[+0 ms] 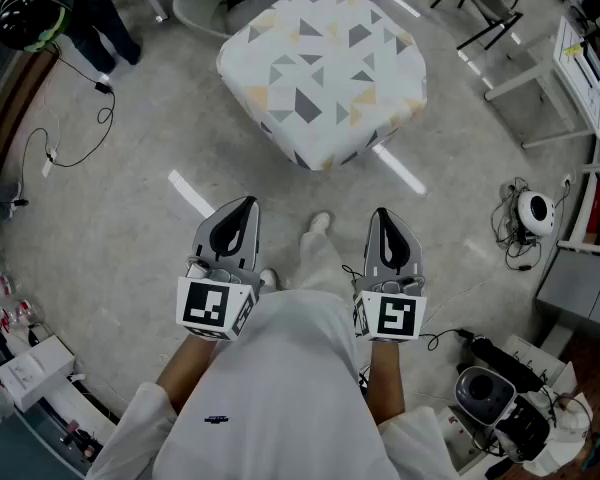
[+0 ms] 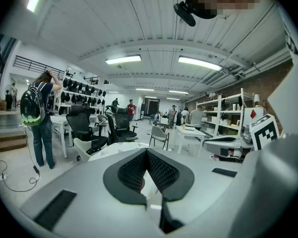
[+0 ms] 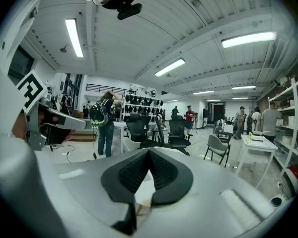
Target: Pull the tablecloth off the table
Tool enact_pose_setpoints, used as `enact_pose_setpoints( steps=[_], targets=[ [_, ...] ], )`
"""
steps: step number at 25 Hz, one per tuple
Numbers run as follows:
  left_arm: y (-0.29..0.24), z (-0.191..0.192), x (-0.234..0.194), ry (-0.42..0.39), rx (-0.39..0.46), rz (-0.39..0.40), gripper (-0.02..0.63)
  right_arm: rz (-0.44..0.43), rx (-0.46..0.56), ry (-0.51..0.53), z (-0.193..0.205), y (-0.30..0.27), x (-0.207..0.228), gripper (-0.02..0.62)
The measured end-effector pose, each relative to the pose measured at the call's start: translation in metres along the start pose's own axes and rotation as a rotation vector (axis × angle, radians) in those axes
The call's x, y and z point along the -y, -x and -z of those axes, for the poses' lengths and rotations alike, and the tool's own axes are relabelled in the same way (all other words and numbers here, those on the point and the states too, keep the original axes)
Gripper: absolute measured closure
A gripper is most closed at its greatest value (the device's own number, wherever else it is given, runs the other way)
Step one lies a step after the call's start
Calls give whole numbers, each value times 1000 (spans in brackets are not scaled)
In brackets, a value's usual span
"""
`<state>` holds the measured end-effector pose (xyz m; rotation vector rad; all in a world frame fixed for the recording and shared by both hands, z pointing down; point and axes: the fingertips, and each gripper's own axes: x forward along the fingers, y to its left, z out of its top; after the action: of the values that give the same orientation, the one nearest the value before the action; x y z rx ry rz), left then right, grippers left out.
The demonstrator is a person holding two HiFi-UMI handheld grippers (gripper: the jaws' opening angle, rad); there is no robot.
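A white tablecloth with grey and yellow triangles (image 1: 322, 73) drapes over a small table ahead of me on the floor. My left gripper (image 1: 246, 204) and right gripper (image 1: 380, 214) are held side by side near my body, well short of the cloth. Both have their jaws together with nothing between them. In the left gripper view the tips of my left gripper (image 2: 147, 151) meet, and a pale edge of the tablecloth (image 2: 107, 152) shows just beyond them. My right gripper (image 3: 149, 151) points level into the room, also shut and empty.
A white desk (image 1: 555, 78) and a black chair (image 1: 480, 8) stand at the right. Cables and a round device (image 1: 532, 211) lie on the floor at right, more cable (image 1: 75, 118) at left. A person with a backpack (image 2: 37, 113) stands at a far table; office chairs (image 3: 178, 133) lie beyond.
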<state>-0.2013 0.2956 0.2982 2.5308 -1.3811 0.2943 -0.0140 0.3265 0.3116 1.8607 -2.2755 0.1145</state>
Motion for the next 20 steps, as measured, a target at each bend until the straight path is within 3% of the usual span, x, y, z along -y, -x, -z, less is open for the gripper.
enact_pose_setpoints(
  steps=[5, 9, 13, 20],
  targets=[
    [92, 37, 3, 15, -12, 24, 600, 27, 15, -48, 7, 73, -66, 584],
    [141, 65, 8, 37, -44, 38, 600, 44, -7, -47, 15, 119, -95, 584],
    [157, 69, 18, 37, -43, 52, 600, 59, 2, -123, 21, 139, -95, 586],
    [149, 57, 39, 22, -20, 46, 600, 36, 10, -135, 24, 146, -78, 586]
  ],
)
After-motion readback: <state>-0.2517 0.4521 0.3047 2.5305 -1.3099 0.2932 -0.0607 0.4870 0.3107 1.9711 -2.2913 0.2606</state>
